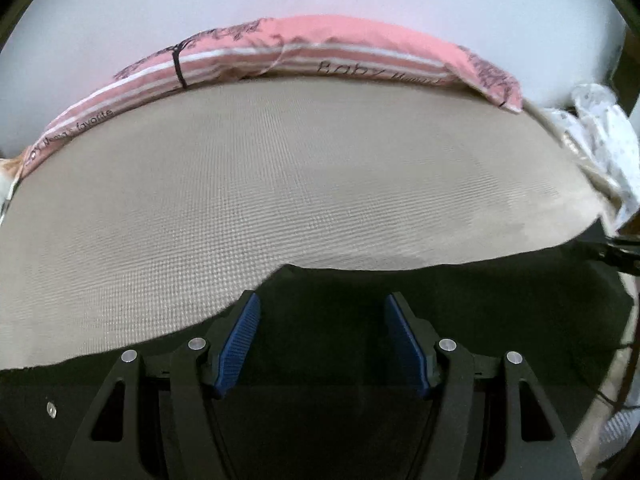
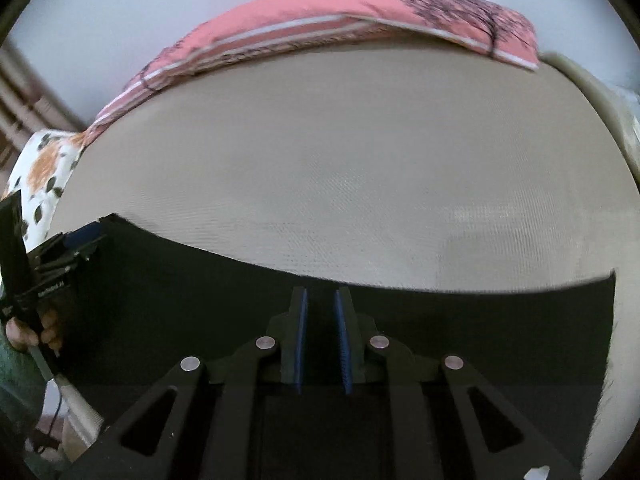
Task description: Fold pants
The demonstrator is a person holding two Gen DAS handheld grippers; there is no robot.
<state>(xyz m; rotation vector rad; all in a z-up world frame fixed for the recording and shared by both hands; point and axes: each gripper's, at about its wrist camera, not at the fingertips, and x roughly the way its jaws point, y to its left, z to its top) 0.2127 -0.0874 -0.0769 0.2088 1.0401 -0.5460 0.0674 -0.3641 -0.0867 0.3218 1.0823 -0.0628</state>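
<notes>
Dark pants [image 1: 400,304] lie flat on a beige woven bed surface [image 1: 280,184], filling the lower part of both views. My left gripper [image 1: 322,308] hangs over the pants' edge with its blue pads [image 1: 240,340] wide apart and nothing between them. In the right wrist view the pants [image 2: 200,292] spread across the bottom. My right gripper [image 2: 321,300] is over them, its blue pads [image 2: 301,332] a narrow gap apart, with dark cloth seen between them. The left gripper [image 2: 78,238] shows at the far left of that view, at the pants' corner.
A pink printed pillow [image 1: 340,52] lies along the far edge of the bed, also in the right wrist view [image 2: 320,16]. White dotted cloth [image 1: 604,132] sits at the right. A floral cloth [image 2: 44,172] lies at the left. A pale wall rises behind.
</notes>
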